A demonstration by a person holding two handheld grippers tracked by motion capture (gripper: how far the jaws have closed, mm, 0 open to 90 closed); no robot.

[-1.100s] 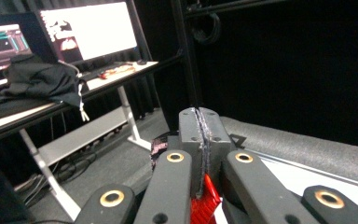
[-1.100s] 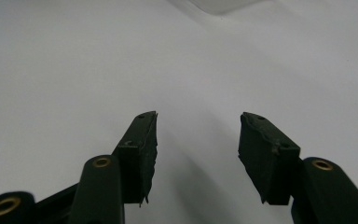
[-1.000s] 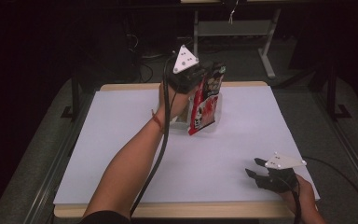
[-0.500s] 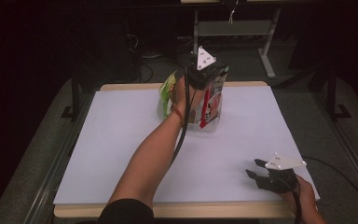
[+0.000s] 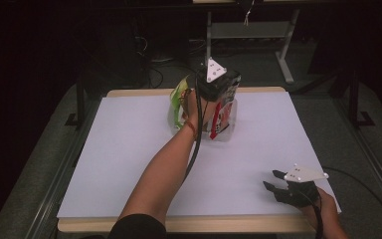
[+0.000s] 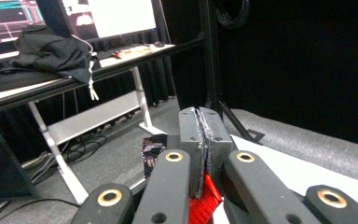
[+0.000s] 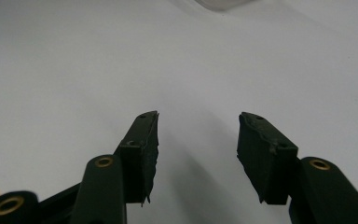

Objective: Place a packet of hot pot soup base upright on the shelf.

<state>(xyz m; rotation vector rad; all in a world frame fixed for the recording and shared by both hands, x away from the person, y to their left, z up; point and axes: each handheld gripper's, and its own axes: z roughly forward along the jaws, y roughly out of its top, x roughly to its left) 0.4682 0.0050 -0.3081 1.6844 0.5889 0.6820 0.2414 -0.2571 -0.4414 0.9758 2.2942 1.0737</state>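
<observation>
So the left gripper [image 5: 218, 89] is out over the far middle of the white table [image 5: 129, 164], and its jaws are pressed together on the top edge of a red snack bag [image 5: 218, 119]; in the left gripper view you can see a bit of that red film [image 6: 205, 203] pinched right under the pads, with a sliver of dark crinkled edge [image 6: 153, 149] sticking out to one side. The bag hangs down from that pinch and looks like it's sitting in, or just touching, a clear plastic container [image 5: 226, 132], with a green packet [image 5: 179, 99] right beside it on the left; I can't tell for sure how deep the bag is inside. The right gripper [image 5: 278, 185] is parked at the near right corner of the table, jaws apart with nothing between them, just bare table in front of it in the right gripper view [image 7: 196, 140]. My read is the step in hand is lowering the bag into the container. To do it well I'd keep the pinch firm on the seam, come down straight so the bottom of the bag doesn't catch the rim or shove the green packet, and only let go once the bag's weight is resting on something, otherwise it'll flop over. The right hand could steady the container if it starts to slide
</observation>
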